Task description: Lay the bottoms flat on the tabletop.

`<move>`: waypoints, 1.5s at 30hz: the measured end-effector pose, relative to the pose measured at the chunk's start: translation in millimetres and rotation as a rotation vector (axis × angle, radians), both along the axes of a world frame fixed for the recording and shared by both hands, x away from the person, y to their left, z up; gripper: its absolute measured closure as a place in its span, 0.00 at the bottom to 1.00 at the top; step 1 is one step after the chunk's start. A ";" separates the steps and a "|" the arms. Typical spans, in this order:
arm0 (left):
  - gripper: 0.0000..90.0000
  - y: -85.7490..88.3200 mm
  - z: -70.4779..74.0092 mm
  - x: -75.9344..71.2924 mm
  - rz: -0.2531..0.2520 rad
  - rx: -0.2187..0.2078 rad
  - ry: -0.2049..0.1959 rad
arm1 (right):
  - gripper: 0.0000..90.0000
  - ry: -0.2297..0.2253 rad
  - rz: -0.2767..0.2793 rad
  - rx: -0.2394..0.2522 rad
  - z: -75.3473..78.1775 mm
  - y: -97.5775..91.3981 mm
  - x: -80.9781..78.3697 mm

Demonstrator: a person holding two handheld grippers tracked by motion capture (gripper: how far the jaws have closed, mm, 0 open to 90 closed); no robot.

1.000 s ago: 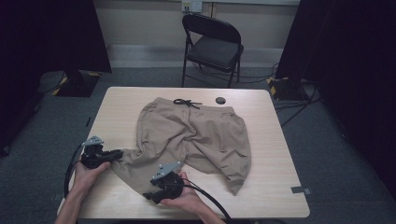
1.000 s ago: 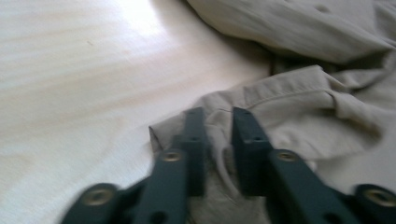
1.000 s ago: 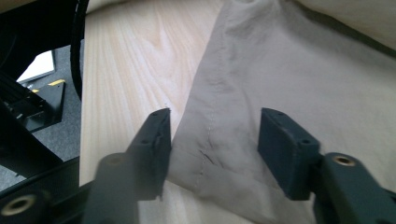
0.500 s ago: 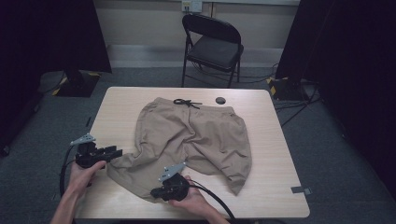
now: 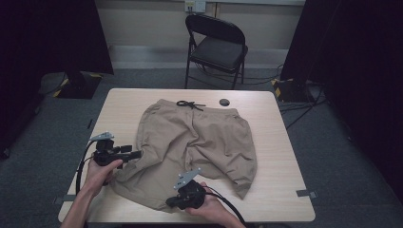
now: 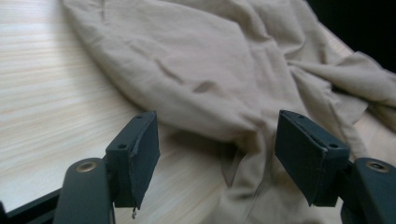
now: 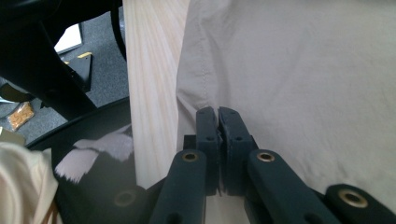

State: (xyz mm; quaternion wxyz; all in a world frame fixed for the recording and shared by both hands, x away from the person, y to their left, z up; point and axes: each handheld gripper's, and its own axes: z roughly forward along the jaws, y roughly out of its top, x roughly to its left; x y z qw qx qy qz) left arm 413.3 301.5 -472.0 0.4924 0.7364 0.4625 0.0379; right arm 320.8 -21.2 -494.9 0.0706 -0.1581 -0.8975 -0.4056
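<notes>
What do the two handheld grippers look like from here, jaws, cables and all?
Both are black. The left gripper and the right gripper each carry a grey three-cornered plate on top and trail a black cable toward the person. Up close, the jaws are dark, flat, blocky pads on rounded arms with brass-coloured rivets. Forearms are bare; no sleeves show.

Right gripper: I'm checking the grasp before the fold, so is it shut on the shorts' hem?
Shut on it: the right gripper has both jaws pressed together, pinching the hemmed edge of the shorts on the table.
</notes>
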 end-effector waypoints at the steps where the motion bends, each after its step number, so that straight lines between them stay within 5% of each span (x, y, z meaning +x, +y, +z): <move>1: 0.36 -3.5 0.5 3.0 -0.001 0.029 0.008 | 0.98 0.007 -0.005 0.001 -0.2 -2.9 -1.2; 3: 0.50 -6.6 -1.7 9.5 -0.003 0.054 0.017 | 0.98 0.007 -0.003 0.010 -1.0 -7.9 -3.8; 7: 0.92 -1.7 -12.3 20.2 0.038 0.066 0.026 | 0.98 0.009 -0.007 0.006 -0.7 -15.9 -10.3; 9: 0.99 4.7 -17.5 22.7 0.047 0.056 0.039 | 0.98 0.008 0.004 0.001 0.0 -19.8 -13.3; 11: 0.99 13.1 -18.4 20.2 0.058 0.061 0.044 | 0.98 0.008 0.014 -0.002 0.3 -24.4 -16.2; 17: 1.00 30.3 -19.6 5.3 0.086 0.168 0.045 | 0.96 0.014 0.036 -0.009 1.5 -34.4 -27.1; 20: 1.00 35.6 -16.6 1.9 0.099 0.167 0.033 | 0.80 0.022 0.046 0.004 4.0 -29.7 -27.4; 26: 0.89 28.6 -1.9 1.5 0.098 0.101 -0.040 | 0.75 -0.016 -0.016 0.077 19.6 -9.6 -5.0; 30: 0.83 12.1 -2.1 4.5 0.040 0.069 -0.045 | 0.72 -0.061 -0.053 0.044 13.1 16.4 11.2; 35: 0.75 4.6 -12.0 7.7 0.032 0.115 -0.031 | 0.66 -0.061 -0.066 0.029 2.0 36.8 13.5; 42: 0.63 14.9 -20.7 8.3 0.109 0.199 -0.005 | 0.65 -0.035 -0.018 0.022 -1.2 40.1 5.1; 45: 0.60 19.6 -24.3 9.0 0.118 0.190 0.006 | 0.66 -0.037 0.010 0.023 -1.3 42.4 -5.2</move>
